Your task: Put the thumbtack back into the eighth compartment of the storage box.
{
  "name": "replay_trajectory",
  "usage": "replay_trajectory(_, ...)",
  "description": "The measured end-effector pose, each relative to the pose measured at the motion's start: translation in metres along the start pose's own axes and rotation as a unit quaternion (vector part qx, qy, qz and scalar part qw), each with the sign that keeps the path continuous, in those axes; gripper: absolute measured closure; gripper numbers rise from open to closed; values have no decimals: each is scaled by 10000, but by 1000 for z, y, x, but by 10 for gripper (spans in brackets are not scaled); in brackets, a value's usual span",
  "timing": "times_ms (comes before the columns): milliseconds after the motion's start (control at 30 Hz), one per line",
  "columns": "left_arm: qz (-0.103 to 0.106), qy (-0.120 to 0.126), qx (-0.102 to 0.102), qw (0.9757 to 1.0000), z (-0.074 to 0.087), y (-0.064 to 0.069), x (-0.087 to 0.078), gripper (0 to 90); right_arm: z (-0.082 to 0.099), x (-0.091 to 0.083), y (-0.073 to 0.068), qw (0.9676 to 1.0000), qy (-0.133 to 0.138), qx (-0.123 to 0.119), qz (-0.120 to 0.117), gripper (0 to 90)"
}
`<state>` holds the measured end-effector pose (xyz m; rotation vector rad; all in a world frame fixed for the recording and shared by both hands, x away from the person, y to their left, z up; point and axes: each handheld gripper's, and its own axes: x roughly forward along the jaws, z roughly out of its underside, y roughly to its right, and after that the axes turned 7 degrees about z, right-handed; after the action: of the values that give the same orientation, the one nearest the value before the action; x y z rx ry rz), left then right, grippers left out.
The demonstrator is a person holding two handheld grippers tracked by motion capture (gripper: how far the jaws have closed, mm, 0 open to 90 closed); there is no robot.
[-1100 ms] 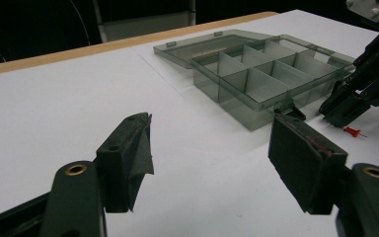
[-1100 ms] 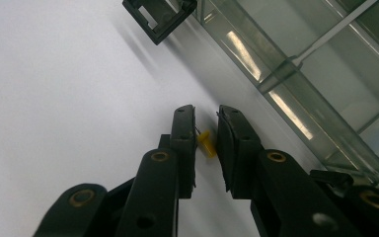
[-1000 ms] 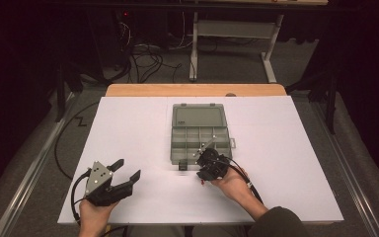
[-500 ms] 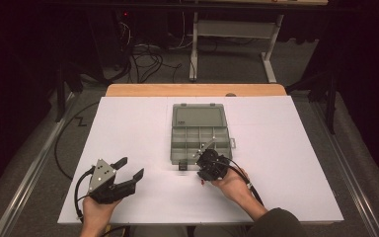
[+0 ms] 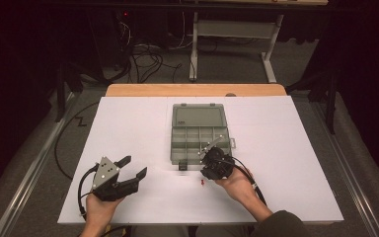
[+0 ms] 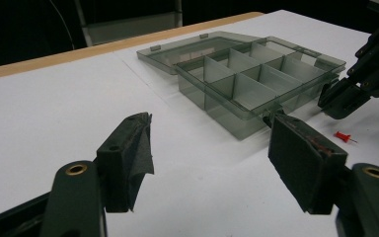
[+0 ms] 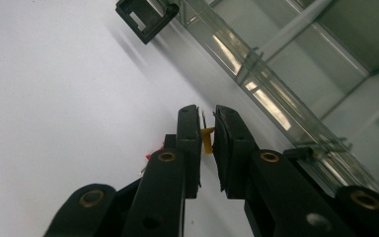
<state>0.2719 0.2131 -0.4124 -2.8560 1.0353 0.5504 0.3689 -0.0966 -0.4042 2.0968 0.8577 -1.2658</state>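
Yellow pushpin (image 7: 207, 139) between right jaws.

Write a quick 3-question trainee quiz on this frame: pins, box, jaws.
1. True or false: the compartment box has its lid shut.
2. What colour is the pushpin between the jaws of the right gripper? A red, B yellow, C blue.
3. Which gripper has its jaws wide apart with nothing between them?

Key
1. False: the lid lies open, flat on the white table.
2. B: a yellow pushpin; the red pushpin lies loose on the table.
3. The left gripper.
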Motion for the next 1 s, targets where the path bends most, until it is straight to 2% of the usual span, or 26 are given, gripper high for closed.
replay_trajectory(733, 1, -23, -3, 10000, 0, 0, 1, 331, 10, -31, 26, 9995, 242, 178, 83, 834)
replay_trajectory(833, 2, -21, 8, 10000, 0, 0, 1, 331, 10, -35, 29, 9992, 254, 300, 110, 834)
replay_trajectory(967, 1, -21, 5, 10000, 0, 0, 1, 331, 9, -36, 34, 9991, 242, 313, 147, 834)
replay_trajectory(1000, -1, -18, 2, 10000, 0, 0, 1, 331, 9, -37, 34, 9988, 211, 411, 158, 834)
